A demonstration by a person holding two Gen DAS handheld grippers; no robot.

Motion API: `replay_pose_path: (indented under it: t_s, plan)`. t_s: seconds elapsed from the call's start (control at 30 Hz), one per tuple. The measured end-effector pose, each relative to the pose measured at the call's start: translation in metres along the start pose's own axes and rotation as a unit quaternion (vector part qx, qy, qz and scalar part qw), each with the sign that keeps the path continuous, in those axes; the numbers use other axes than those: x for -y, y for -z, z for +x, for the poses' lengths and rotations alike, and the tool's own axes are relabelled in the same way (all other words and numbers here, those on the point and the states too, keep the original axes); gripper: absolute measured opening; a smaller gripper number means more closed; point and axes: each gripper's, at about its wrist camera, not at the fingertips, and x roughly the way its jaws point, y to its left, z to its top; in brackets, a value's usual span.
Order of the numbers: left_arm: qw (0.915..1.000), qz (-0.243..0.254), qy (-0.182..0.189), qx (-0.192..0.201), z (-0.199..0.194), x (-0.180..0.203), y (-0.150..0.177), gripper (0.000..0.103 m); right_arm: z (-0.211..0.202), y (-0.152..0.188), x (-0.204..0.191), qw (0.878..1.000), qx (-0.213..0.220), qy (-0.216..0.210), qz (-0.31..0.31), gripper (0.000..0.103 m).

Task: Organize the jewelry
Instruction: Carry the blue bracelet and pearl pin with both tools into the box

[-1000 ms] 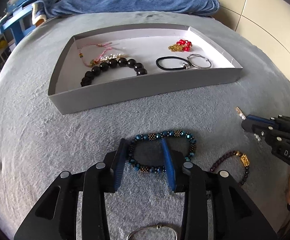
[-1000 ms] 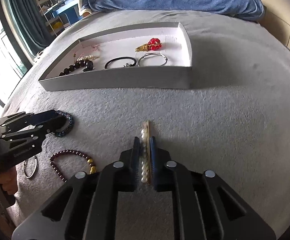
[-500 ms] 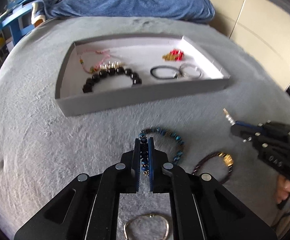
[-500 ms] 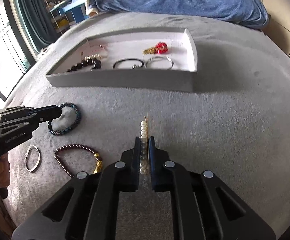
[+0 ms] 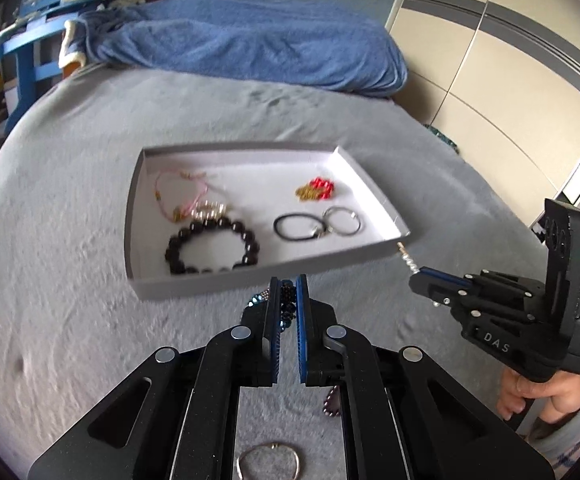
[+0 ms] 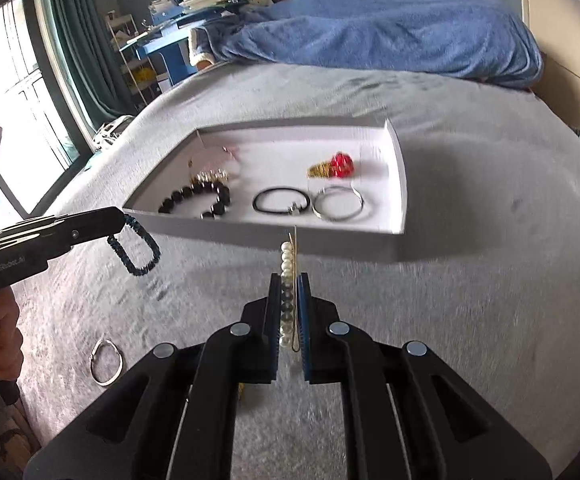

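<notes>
With five pieces already in the shallow grey cardboard tray (image 5: 374, 194), your left gripper (image 5: 287, 294) grips the blue beaded bracelet (image 6: 135, 250), your right gripper (image 6: 289, 294) pinches the pearl hairpin (image 6: 287, 260), while a thin silver ring (image 6: 105, 362) waits below it.

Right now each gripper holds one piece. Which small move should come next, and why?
Probably carry both forward over the tray: the left gripper holds the blue beaded bracelet and the right gripper the pearl hair clip, both short of its near wall.
</notes>
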Motion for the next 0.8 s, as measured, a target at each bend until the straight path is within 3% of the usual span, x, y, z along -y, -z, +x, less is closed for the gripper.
replay_pose_path:
  t_s: [0.4, 0.8]
  plan:
    - [0.9993, 0.027, 0.000, 0.027, -0.012, 0.010, -0.036, 0.007, -0.005, -0.049, -0.020, 0.999, 0.032, -0.006, -0.032, 0.008]
    - [0.9979, 0.052, -0.008, 0.038, 0.000, 0.016, -0.078, 0.007, 0.015, -0.079, -0.012, 0.999, 0.034, -0.008, -0.022, 0.008]
